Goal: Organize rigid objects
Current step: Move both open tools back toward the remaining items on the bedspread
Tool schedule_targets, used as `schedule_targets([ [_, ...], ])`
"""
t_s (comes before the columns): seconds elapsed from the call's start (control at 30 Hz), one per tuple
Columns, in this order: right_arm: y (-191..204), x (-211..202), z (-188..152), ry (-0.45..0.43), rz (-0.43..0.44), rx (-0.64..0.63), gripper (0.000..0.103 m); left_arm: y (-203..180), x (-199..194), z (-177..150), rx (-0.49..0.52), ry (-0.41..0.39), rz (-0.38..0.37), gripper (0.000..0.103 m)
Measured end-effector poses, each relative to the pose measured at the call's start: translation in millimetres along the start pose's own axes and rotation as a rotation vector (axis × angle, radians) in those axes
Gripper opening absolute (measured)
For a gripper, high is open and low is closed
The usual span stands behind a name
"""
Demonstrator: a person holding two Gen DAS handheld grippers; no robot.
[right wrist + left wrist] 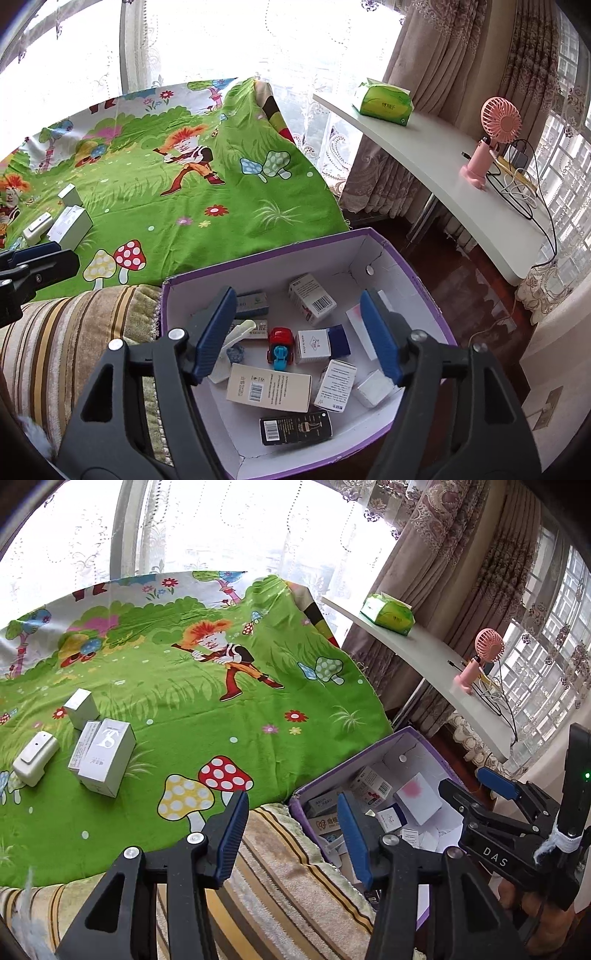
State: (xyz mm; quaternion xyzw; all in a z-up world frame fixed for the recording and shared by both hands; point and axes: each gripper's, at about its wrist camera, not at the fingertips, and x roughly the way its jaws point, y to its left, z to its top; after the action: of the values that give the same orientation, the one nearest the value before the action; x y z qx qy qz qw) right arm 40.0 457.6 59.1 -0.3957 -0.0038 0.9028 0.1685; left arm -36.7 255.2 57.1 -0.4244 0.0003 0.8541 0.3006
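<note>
Three white items stay on the green cartoon cloth [207,716]: a tall box marked TS [107,760], a smaller box [81,707] and a white device [35,757]. The purple-rimmed open box [258,258] holds several small cartons, a red and blue toy car [279,349] and a black carton [295,428]. My right gripper [299,336] hovers open over this box, nothing between its blue pads. My left gripper [295,834] is open and empty above the cloth's near edge, beside the box's left wall [299,805]. The right gripper [480,794] also shows at the right of the left wrist view.
A striped cushion [74,332] lies under the cloth and box. To the right, a curved white shelf [443,177] carries a green tissue pack [384,103], a pink fan [491,140] and cables. Curtains and windows stand behind; dark floor lies below the shelf.
</note>
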Motion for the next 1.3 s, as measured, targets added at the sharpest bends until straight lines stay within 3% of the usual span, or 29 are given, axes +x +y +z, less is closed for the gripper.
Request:
schedule_targets([
  [0.07, 8, -2, 2, -0.003, 0.010, -0.013, 0.074, 9, -6, 0, -0.007, -0.018, 0.017, 0.058],
  [0.2, 24, -3, 7, -0.005, 0.033, -0.027, 0.075, 26, -15, -1, -0.033, -0.039, 0.042, 0.059],
  [0.3, 38, -5, 9, -0.008, 0.061, -0.041, 0.076, 37, -22, -2, -0.036, -0.052, 0.099, 0.059],
  [0.43, 61, -5, 13, 0.002, 0.103, -0.067, 0.077, 57, -35, -4, -0.060, -0.082, 0.177, 0.067],
  [0.63, 99, -6, 18, 0.020, 0.166, -0.111, 0.077, 88, -47, -6, -0.081, -0.092, 0.254, 0.069],
  [1.03, 187, 12, 38, 0.062, 0.300, -0.201, 0.078, 175, -54, 0, -0.137, -0.060, 0.375, 0.072],
  [1.3, 247, 38, 51, 0.121, 0.371, -0.249, 0.078, 247, -40, 1, -0.241, 0.028, 0.385, 0.073],
])
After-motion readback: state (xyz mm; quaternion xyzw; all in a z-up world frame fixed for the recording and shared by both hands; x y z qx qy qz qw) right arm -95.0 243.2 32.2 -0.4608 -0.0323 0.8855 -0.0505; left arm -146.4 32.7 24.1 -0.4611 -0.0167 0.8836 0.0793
